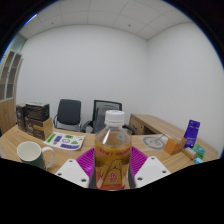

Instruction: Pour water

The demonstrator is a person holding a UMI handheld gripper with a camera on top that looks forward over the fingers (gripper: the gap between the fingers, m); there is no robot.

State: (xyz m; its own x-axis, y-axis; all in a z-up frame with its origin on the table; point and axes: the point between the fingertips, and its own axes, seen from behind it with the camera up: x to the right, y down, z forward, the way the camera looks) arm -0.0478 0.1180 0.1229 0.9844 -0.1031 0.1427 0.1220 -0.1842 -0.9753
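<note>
A clear bottle of amber liquid, with a white cap and an orange-and-yellow label, stands upright between my gripper's fingers. Both magenta pads press on its sides, so the gripper is shut on it and holds it above the wooden table. A green mug sits on the table, left of the bottle and a little beyond the fingers. The bottle's base is hidden behind the fingers.
Two black office chairs stand behind the table. A dark box rests at the far left, a printed sheet lies ahead of the mug, and a purple carton and a small green object sit to the right.
</note>
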